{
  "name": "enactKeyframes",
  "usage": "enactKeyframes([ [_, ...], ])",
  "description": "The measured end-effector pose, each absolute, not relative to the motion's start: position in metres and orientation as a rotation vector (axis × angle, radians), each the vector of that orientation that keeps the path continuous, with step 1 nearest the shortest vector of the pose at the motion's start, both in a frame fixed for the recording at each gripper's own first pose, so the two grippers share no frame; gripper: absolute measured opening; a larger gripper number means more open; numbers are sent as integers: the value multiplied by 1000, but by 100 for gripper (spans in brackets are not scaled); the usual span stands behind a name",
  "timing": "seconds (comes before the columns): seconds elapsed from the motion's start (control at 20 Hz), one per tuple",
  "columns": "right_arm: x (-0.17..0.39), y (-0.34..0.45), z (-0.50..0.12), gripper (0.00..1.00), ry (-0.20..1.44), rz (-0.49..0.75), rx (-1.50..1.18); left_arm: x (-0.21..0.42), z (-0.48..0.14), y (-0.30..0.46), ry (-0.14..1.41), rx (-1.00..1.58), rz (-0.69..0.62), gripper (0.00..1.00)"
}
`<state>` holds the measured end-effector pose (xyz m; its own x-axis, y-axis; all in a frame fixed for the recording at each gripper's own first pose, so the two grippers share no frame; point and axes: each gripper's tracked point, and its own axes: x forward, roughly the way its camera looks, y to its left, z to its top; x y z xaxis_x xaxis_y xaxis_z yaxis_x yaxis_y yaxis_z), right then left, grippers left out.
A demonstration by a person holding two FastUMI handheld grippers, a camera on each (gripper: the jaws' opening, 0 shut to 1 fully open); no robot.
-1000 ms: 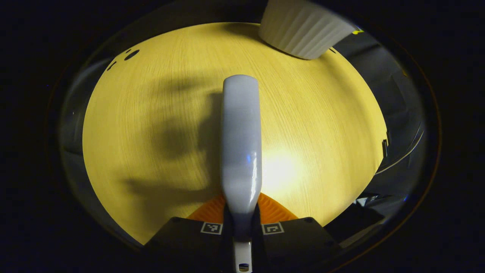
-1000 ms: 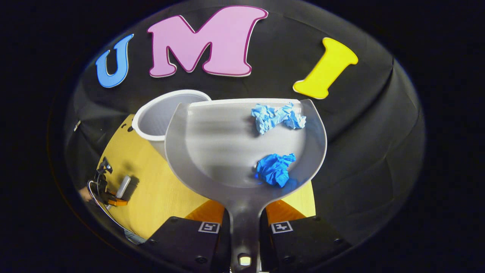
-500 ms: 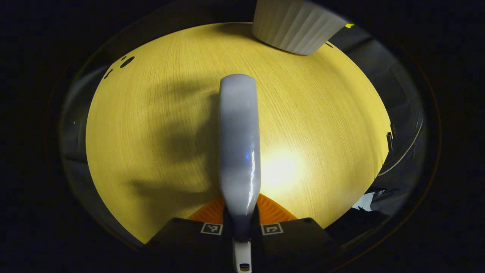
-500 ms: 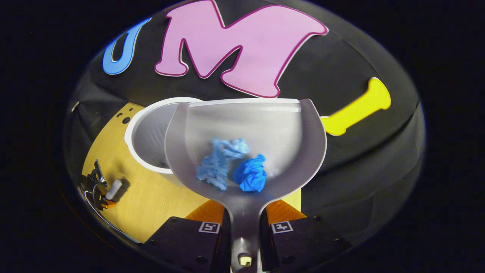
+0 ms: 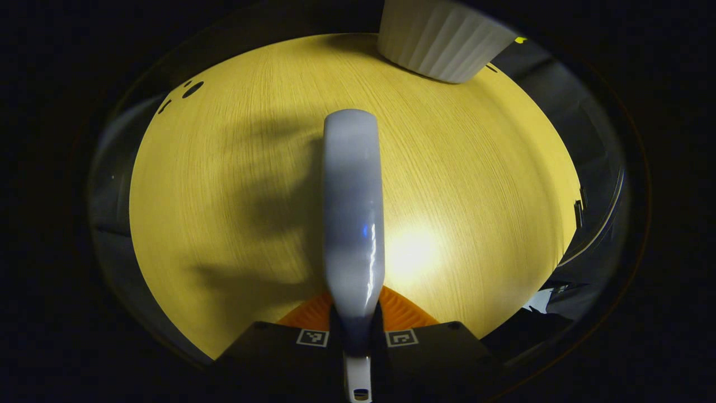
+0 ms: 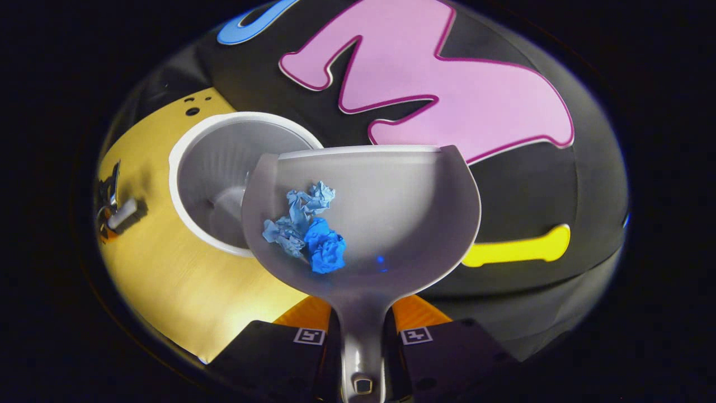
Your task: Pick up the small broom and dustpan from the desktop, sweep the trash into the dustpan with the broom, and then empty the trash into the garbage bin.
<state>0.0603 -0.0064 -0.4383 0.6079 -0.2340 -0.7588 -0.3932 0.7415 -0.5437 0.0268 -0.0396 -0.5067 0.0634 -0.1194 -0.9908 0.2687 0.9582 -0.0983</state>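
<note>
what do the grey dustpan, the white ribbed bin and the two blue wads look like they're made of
Grey scoop-shaped dustpan: probably moulded plastic, smooth, with a soft sheen. White ribbed round bin: likely thin plastic, matt, with fine vertical ribs on its wall. Two blue crumpled wads: seemingly paper or tissue, with sharp creases and no gloss.

Left hand-held gripper [image 5: 357, 334] clamps broom [image 5: 353, 207] over yellow counter [image 5: 224, 168]; ribbed white bin [image 5: 442, 39] at far edge.

Grey dustpan [image 6: 391, 207], blue trash [image 6: 307, 229], yellow desktop [image 5: 475, 168].
</note>
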Motion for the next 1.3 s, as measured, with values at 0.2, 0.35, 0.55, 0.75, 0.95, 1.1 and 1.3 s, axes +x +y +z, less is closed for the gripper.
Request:
enactKeyframes([
  [0.2, 62, -24, -414, 34, 907, 135, -982, 26, -507, -40, 1464, 127, -284, 23],
  [0.35, 52, -30, -401, 34, 900, 153, -1045, 25, -508, -41, 1454, 126, -270, 23],
  [0.55, 48, -33, -390, 34, 901, 180, -1156, 25, -507, -41, 1452, 132, -260, 23],
  [0.75, 58, -47, -383, 34, 883, 193, -1320, 25, -507, -43, 1454, 136, -249, 23],
  [0.95, 61, -55, -378, 33, 876, 218, -1395, 24, -506, -43, 1455, 138, -240, 23],
  [1.1, 61, -57, -377, 33, 876, 225, -1396, 25, -505, -43, 1455, 142, -233, 23],
  [1.3, 61, -57, -378, 34, 874, 225, -1379, 25, -505, -43, 1458, 145, -231, 23],
])
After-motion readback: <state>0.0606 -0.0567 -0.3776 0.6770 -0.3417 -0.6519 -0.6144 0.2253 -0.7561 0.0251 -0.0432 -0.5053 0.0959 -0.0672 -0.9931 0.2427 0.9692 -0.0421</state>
